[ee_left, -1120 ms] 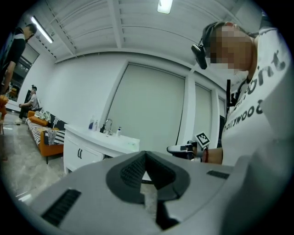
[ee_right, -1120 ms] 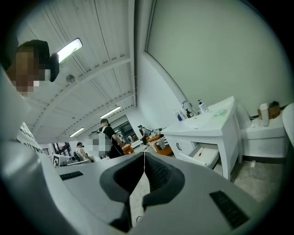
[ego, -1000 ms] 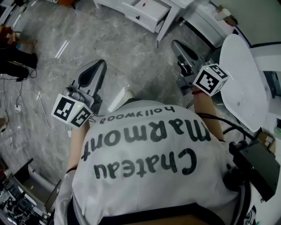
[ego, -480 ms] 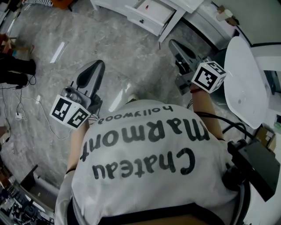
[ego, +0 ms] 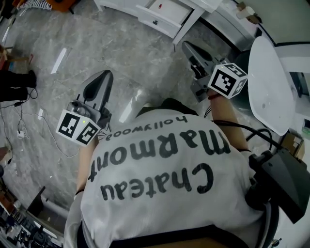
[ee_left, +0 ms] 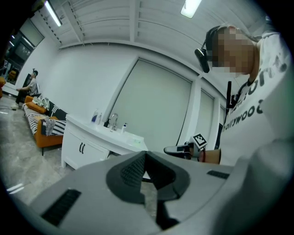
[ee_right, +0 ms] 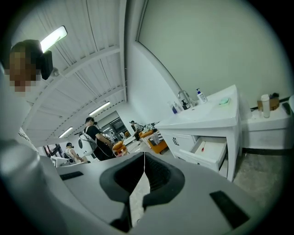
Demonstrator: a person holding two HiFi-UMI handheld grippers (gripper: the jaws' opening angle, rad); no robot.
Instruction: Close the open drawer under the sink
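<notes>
The white open drawer (ee_right: 209, 155) stands pulled out of the white vanity cabinet (ee_right: 183, 138), just under the white sink top (ee_right: 216, 112), with a small red thing (ee_right: 202, 148) lying inside it. It is ahead of my right gripper (ee_right: 144, 155) and well apart from it. My fingers there are pressed together on nothing. My left gripper (ee_left: 146, 153) is likewise closed and empty, farther from the drawer, over the grey marble floor (ego: 121, 58).

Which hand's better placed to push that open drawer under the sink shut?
Right. The right tongs sit nearer the open drawer in the head view, and the right gripper view shows its front ahead. The left tongs hang farther off, over floor. Both are shut, fine for pushing.
</notes>
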